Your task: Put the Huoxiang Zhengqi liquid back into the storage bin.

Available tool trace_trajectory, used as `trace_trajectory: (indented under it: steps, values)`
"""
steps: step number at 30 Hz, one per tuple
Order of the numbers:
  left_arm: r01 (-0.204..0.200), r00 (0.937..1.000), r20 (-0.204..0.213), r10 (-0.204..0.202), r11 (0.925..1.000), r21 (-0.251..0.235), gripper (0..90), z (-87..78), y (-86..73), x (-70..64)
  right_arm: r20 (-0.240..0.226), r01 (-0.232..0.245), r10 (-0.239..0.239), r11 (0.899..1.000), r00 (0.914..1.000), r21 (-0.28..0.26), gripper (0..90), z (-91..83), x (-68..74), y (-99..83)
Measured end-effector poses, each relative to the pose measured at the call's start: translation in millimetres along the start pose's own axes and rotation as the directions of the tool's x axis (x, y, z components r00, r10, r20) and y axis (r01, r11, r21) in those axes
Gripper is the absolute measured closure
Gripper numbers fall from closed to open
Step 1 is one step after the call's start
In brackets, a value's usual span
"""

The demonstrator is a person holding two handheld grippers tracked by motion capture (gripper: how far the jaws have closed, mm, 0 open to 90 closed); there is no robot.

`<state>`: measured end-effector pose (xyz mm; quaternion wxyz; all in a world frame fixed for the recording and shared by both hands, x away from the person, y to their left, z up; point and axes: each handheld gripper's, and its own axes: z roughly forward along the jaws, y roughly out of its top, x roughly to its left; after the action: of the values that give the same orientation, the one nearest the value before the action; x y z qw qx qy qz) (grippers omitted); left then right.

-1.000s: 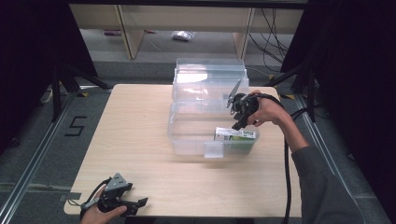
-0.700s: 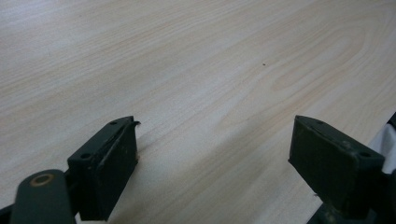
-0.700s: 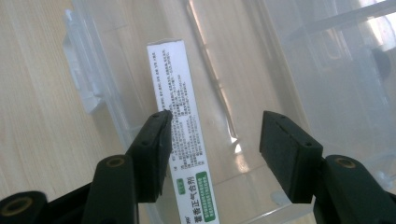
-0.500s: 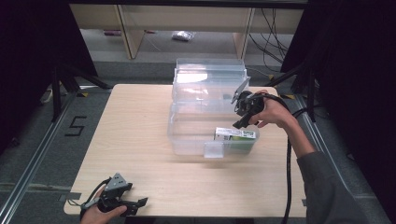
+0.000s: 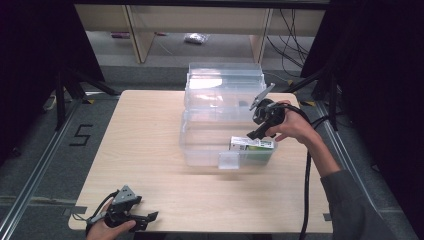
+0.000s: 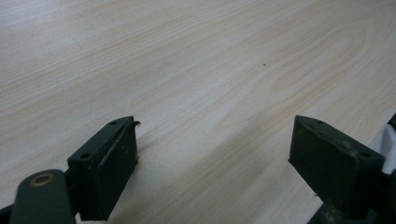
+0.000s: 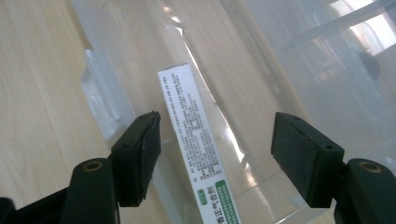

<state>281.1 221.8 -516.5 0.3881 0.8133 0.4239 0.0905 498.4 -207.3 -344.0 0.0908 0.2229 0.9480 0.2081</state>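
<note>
Box first: high view has the white-and-green printed carton (image 5: 252,144) lying flat inside the clear plastic storage bin (image 5: 200,145), near its front-right corner, just below the right gripper (image 5: 256,131). Right jaws spread, nothing held. Left gripper (image 5: 142,218) idle at the near-left edge of the pale wood table (image 5: 145,130), well apart from the bin.

Left gripper view: jaws wide apart, bare wood between them, lots of free room.

Right gripper view: carton (image 7: 196,144) lies between the open jaws, long axis running away from them. Judging it light, stiff cardboard, crushable; surface prob slick. Best grip across the narrow width, mid-length. Bin wall (image 7: 100,100) close beside the left jaw, so little clearance there; open room above for lifting out.
</note>
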Motion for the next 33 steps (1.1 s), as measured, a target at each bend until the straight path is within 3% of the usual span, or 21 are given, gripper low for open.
trace_trajectory:
  steps: [11, 14, 20, 23, 25, 28, 29, 33]
  values:
    - [0.005, 1.0, 0.001, -0.005, 1.0, -0.001, 14.8, 0.1, 0.3, -0.7, -0.001, -0.018, 0.018, 0.999, 0.9998, -0.038, 32.7, 0.9, 7.5, -3.6]
    - [0.007, 1.0, 0.003, -0.007, 0.9999, -0.013, 14.9, 0.8, -0.3, -0.9, 0.002, -0.058, 0.058, 0.997, 0.9983, -0.052, 31.5, 0.4, 12.4, -5.2]
    - [0.009, 1.0, 0.001, -0.009, 1.0, -0.003, 14.8, 0.3, 0.4, -0.9, 0.004, -0.074, 0.075, 0.994, 0.9972, -0.083, 28.5, -0.5, 20.2, -9.2]
    - [0.009, 1.0, 0.0, -0.009, 1.0, -0.002, 14.8, 0.7, 0.1, -0.8, -0.004, -0.105, 0.105, 0.99, 0.9945, -0.099, 27.6, -1.5, 23.3, -11.5]
    - [0.011, 0.9999, 0.002, -0.011, 0.9999, -0.004, 14.8, 0.7, 0.2, -0.9, 0.003, -0.094, 0.095, 0.988, 0.9955, -0.125, 27.5, -2.4, 25.0, -13.1]
    - [0.01, 1.0, 0.0, -0.01, 0.9999, -0.005, 14.8, 0.4, 0.1, -0.7, -0.005, -0.118, 0.118, 0.986, 0.993, -0.122, 27.0, -2.2, 30.8, -15.3]
    - [-0.006, 1.0, 0.0, 0.006, 0.9999, 0.011, 14.8, -0.8, 0.4, 0.4, 0.001, -0.106, 0.107, 0.986, 0.9942, -0.131, 27.0, -1.8, 30.4, -16.3]
    - [0.005, 1.0, 0.001, -0.005, 1.0, -0.002, 14.8, 0.1, 0.3, -0.2, 0.006, -0.099, 0.101, 0.983, 0.9949, -0.155, 26.1, -0.1, 33.5, -20.8]
